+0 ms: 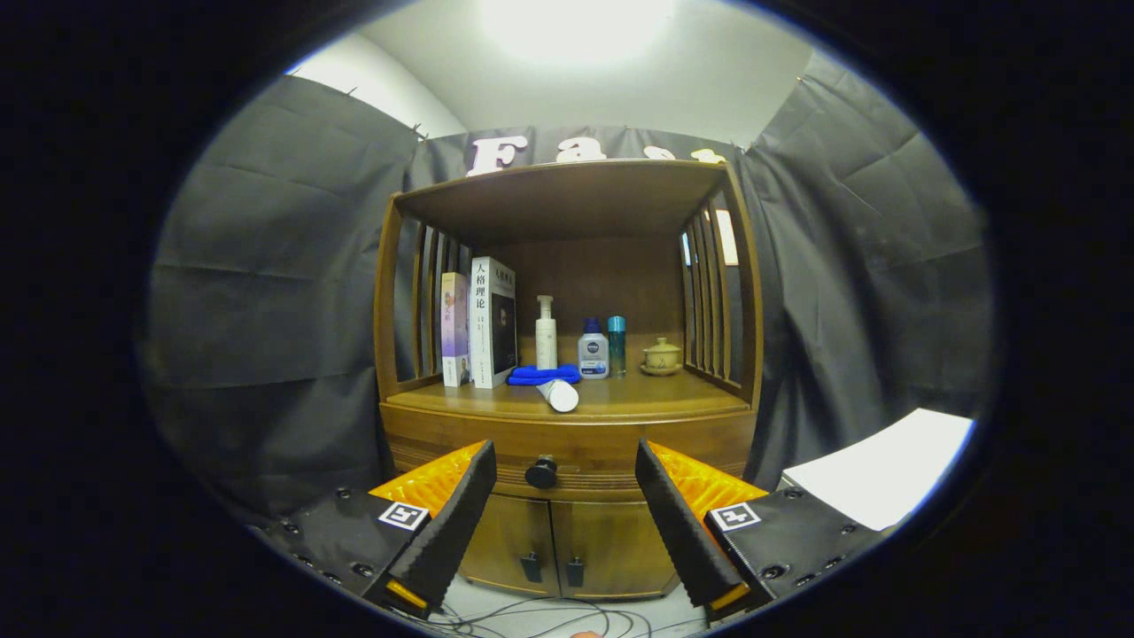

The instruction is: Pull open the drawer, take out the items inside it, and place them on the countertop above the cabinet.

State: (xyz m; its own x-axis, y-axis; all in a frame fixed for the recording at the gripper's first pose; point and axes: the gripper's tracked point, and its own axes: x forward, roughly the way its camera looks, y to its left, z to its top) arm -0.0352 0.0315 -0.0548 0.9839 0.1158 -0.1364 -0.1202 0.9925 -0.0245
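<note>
A wooden cabinet point(567, 416) stands ahead of me with its drawer point(496, 456) closed flush. The drawer's black round knob point(541, 472) sits between my two fingertips and some way beyond them. My gripper point(565, 462) is open, its orange-backed black fingers point(469, 496) spread wide with nothing between them. On the countertop point(656, 399) above the drawer lie a folded blue cloth point(542, 375) and a white tube point(559, 394) on its side. What is inside the drawer is hidden.
On the countertop stand two books point(483, 323) at the left, a white pump bottle point(546, 334), a small white-and-blue bottle point(593, 350), a teal bottle point(617, 344) and a lidded cup point(662, 356). Two lower doors point(549, 540) sit under the drawer. Cables point(532, 616) lie on the floor; a white surface point(886, 470) is at right.
</note>
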